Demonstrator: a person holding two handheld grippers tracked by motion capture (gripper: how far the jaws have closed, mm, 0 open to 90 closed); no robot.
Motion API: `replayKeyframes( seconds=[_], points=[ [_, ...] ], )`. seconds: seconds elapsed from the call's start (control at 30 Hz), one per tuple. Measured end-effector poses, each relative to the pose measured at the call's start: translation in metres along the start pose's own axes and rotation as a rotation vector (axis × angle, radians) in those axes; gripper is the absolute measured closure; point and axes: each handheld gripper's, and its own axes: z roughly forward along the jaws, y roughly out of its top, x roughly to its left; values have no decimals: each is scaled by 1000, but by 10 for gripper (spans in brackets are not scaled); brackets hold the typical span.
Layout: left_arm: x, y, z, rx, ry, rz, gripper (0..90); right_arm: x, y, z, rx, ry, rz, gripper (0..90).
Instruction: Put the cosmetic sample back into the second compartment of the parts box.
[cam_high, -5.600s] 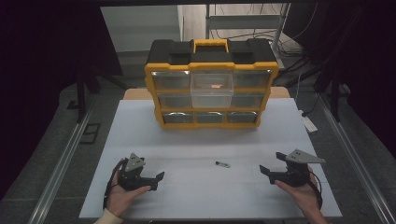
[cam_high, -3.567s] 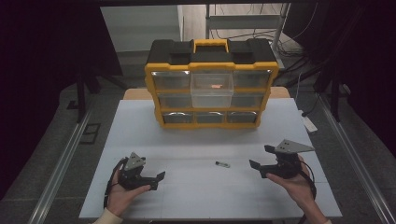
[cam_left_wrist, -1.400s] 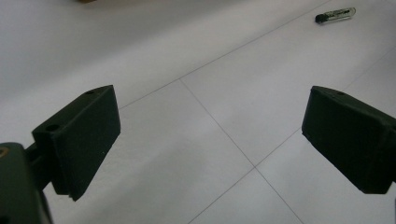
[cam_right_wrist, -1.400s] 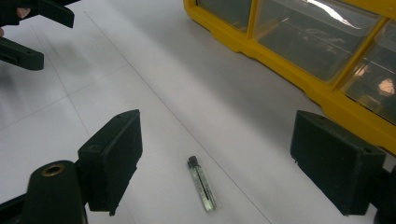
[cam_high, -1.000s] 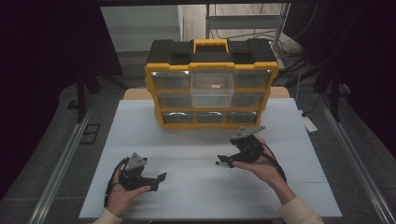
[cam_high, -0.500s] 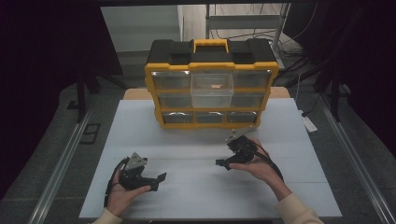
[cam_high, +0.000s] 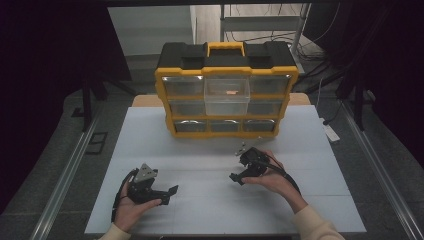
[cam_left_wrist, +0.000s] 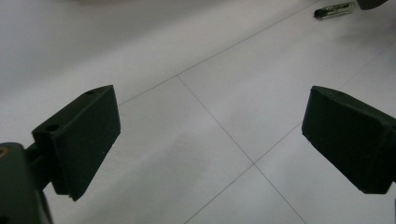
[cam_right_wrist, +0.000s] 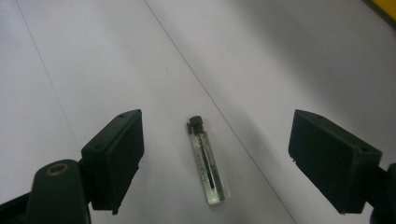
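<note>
High view: dim overall, surroundings nearly black; white table the brightest area, evenly lit from above, faint soft shadows. Detail soft, grainy. Left gripper view: black jaws close and blurred, table seams sharp, mild grey shading across the surface. Right gripper view: glass vial in focus with slight glints; broad soft shadow toward the upper right; jaws blurred.

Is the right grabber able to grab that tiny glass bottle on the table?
Probably yes. The right gripper is open, and the little vial lies flat between its jaws with nothing in the way.
</note>
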Motion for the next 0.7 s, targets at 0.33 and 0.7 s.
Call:
replayKeyframes(
  seconds=[0.33,0.7],
  points=[
    [0,0,0,2,1,2,51,1,-1,10,48,-1,-19,217],
    [0,0,0,3,2,4,51,1,-2,16,95,-7,-34,341]
  ],
)
